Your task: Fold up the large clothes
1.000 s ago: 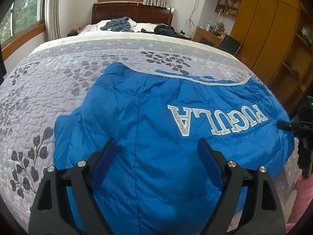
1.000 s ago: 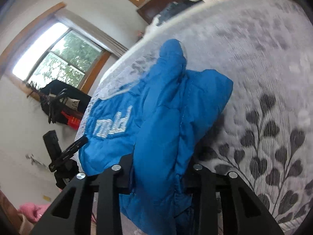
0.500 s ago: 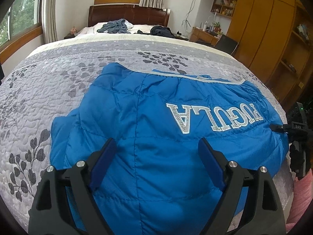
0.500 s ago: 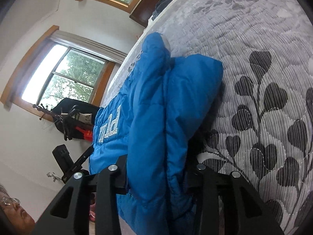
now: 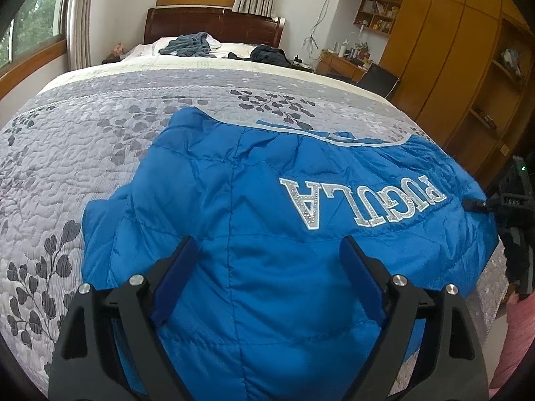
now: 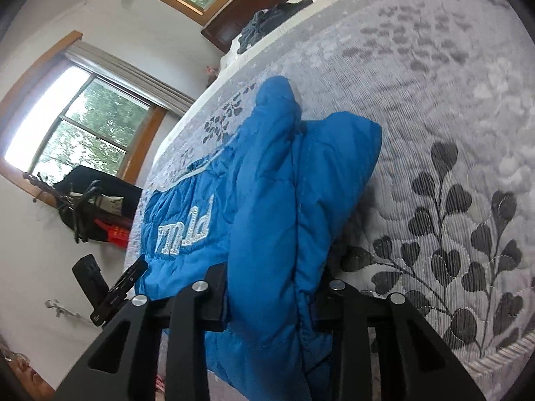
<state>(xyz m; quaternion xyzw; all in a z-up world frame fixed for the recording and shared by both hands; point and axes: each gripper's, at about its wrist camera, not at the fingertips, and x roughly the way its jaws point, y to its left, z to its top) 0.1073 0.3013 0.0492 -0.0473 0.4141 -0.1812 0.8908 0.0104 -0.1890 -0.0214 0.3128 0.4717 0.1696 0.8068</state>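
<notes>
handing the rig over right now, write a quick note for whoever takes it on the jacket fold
Left tool: open, held above the back of the blue jacket, gripping nothing.
Right tool: shut on a bunched fold of the jacket, the part at the jacket's right edge, likely a sleeve.
Jacket lies back-up on the grey leaf-print bedspread, lettering showing, near the foot of the bed.
Done: the jacket's left-side sleeve looks tucked under.
Left: carry the gripped part over the back, release, then fold the body and smooth it.
</notes>
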